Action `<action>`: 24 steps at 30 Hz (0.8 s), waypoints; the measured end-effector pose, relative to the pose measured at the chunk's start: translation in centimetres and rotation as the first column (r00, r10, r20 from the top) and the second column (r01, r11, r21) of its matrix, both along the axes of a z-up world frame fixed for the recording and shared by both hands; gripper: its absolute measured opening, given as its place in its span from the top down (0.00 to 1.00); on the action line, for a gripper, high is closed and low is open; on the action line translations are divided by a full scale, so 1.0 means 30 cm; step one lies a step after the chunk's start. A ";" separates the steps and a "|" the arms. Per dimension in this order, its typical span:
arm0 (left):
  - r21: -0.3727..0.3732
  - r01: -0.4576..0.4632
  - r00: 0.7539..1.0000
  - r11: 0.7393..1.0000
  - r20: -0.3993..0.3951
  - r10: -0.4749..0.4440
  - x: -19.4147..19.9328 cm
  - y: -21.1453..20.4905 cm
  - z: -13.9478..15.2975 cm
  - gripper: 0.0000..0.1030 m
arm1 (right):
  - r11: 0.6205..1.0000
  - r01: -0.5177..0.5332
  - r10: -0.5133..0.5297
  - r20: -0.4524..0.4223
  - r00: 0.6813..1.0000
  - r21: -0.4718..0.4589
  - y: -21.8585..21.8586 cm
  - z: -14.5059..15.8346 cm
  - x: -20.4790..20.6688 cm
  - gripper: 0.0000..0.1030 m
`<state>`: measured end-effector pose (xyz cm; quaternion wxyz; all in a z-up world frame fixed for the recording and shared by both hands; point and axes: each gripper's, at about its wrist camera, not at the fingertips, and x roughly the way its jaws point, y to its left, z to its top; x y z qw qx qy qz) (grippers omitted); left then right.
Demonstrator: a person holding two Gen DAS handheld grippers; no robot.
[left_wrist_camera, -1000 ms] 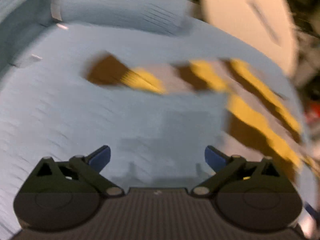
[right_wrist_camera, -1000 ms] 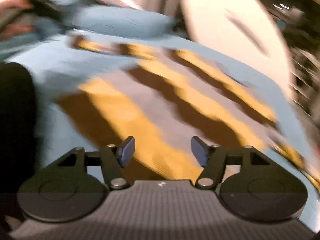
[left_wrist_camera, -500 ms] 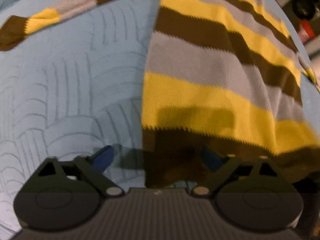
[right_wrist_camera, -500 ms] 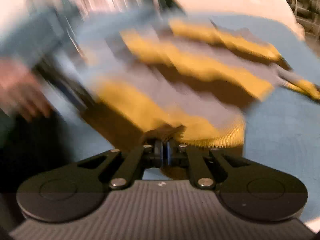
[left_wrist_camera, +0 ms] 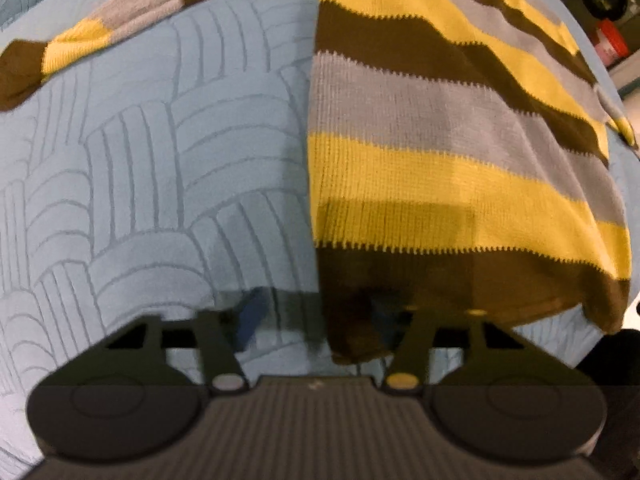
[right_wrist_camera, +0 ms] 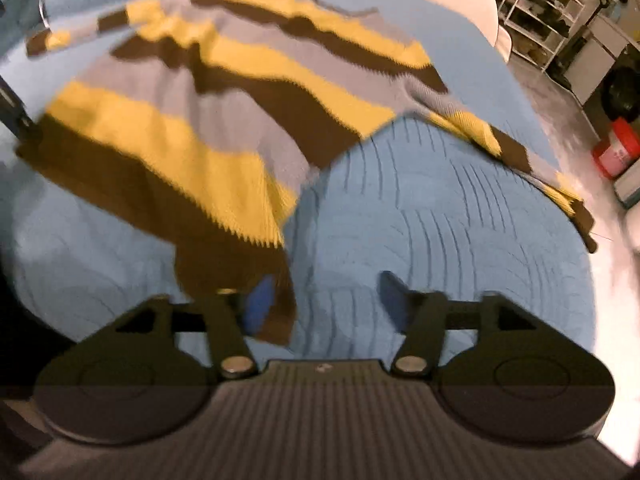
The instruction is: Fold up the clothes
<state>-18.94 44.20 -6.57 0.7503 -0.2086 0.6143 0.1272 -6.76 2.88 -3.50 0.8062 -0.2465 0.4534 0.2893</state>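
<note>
Striped sweater (left_wrist_camera: 440, 128) hem lies ahead of both grippers — I see left gripper (left_wrist_camera: 316, 320) closing on its corner, right gripper (right_wrist_camera: 324, 300) opening, nothing gripped.

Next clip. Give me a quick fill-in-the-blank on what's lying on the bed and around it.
The striped sweater lies on a quilted bedspread coloured light ___.
Its stripes are yellow, grey and ___.
In the right wrist view, the tub standing on the floor is mostly ___.
Missing words: blue; brown; red.
</note>
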 end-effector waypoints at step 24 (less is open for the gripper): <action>-0.051 -0.329 0.936 0.943 0.113 0.333 -0.142 0.347 0.001 0.21 | 0.963 -0.271 0.270 -0.055 0.961 -0.001 0.187 -0.141 -0.161 0.31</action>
